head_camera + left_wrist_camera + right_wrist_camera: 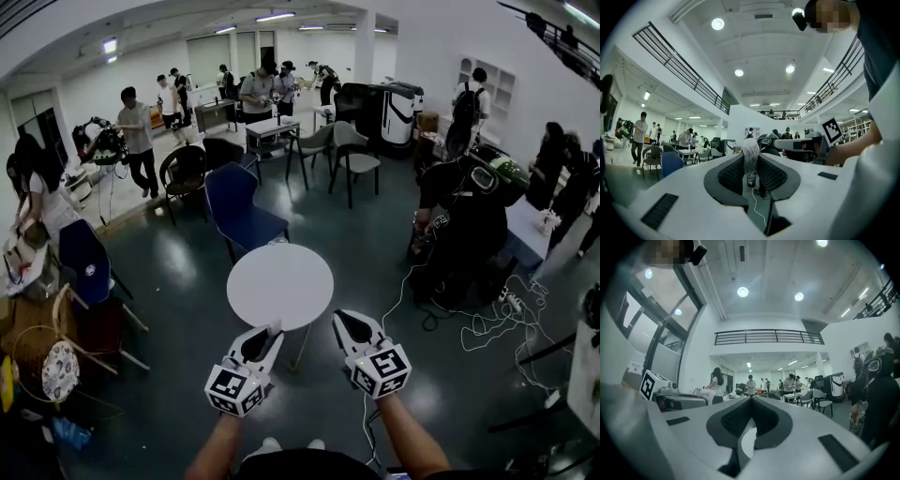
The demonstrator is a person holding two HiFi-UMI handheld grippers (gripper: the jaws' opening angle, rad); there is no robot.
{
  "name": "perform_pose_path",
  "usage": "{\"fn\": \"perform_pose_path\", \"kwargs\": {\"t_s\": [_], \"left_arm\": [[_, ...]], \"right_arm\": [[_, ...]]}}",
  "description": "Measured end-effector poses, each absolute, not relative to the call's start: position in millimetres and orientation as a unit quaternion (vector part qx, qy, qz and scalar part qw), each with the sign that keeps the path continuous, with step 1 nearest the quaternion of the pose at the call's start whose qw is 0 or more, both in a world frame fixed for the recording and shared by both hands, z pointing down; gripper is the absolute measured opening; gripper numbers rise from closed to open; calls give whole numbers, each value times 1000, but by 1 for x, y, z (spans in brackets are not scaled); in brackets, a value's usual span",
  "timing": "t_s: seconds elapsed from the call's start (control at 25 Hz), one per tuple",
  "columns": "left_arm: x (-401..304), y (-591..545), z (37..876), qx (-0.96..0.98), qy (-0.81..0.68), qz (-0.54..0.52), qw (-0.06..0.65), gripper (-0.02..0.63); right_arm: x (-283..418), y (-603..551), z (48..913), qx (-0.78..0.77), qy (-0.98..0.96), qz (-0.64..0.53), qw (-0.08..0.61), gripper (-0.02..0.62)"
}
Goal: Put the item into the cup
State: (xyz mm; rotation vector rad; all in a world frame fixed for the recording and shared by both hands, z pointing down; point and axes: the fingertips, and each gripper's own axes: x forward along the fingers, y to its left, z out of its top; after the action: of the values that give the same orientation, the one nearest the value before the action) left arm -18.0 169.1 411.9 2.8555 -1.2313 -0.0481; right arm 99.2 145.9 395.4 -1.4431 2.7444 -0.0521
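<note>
Left gripper (751, 156) pinches a pale crinkled item (750, 146) and your right gripper (752, 398) is closed on nothing. No cup shows on the round table (281, 286), so releasing now risks a miss.

Centre: round white table (281, 284) on dark floor (187, 281). At table's near edge, side by side: left gripper (272, 330) left, right gripper (339, 319) right. Between left gripper's jaws: pale crumpled item (751, 151). Just behind table: blue padded chair (239, 211). Behind that chair, to left: dark round-backed armchair (185, 173). Farther back, to right: two grey chairs (342, 150), small rectangular table (272, 131) left of them. Left of round table, apart: second blue chair (84, 267). Right of round table, on floor: loose white cables (487, 323).
</note>
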Motion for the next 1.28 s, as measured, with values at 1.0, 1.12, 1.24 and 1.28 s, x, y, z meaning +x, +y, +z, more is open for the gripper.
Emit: {"fn": "perform_pose_path", "kwargs": {"t_s": [1.0, 1.12, 1.24, 1.28], "left_arm": [[-9, 157, 429, 902, -431, -4, 22, 91], [-13, 151, 429, 901, -433, -4, 23, 91], [-17, 141, 430, 901, -434, -4, 24, 91], [-16, 137, 430, 901, -434, -4, 24, 91]], "right_arm": [[113, 125, 415, -434, 900, -22, 17, 17], [109, 119, 415, -433, 901, -22, 18, 17], [106, 108, 415, -434, 900, -21, 18, 17], [107, 104, 416, -435, 900, -21, 17, 17]]}}
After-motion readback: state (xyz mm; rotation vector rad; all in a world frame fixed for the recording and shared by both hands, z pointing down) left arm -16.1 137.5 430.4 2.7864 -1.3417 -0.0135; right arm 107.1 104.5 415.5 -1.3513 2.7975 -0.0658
